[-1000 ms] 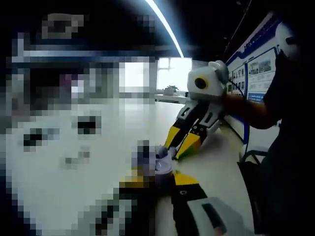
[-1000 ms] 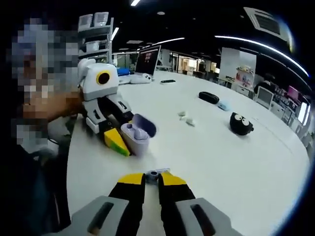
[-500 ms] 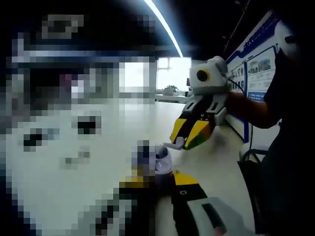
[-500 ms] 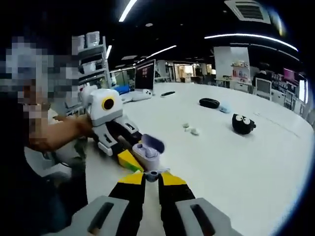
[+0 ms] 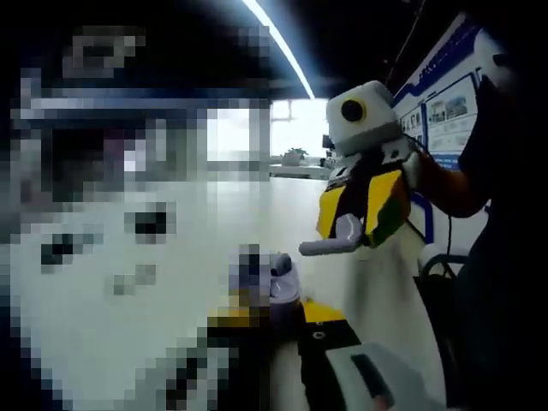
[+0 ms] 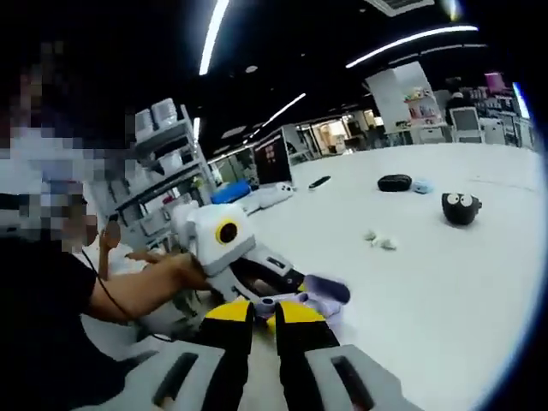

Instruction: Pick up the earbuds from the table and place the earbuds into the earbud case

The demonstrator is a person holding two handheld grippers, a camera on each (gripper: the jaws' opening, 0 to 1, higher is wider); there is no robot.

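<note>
In the left gripper view my left gripper (image 5: 276, 310) is shut on the open lavender earbud case (image 5: 279, 281). My right gripper (image 5: 353, 233) hangs above and to the right of the case, shut on a lavender earbud (image 5: 329, 247) whose stem sticks out sideways. In the right gripper view the earbud (image 6: 266, 301) peeks out between the yellow tips of my right gripper (image 6: 264, 310). Just beyond them is the case (image 6: 324, 292) with its lid up, held by my left gripper (image 6: 286, 286). Two more earbuds (image 6: 378, 241) lie further out on the white table (image 6: 445, 282).
A black pouch (image 6: 395, 182) and a black plush toy (image 6: 461, 208) lie on the far side of the table. A laptop (image 6: 276, 164) stands at the back. A person's arm (image 6: 137, 287) holds the left gripper. Shelves (image 6: 167, 141) stand behind.
My right gripper has lifted off the table with the earbud and now hovers over the case. The left gripper has kept hold of the case.
</note>
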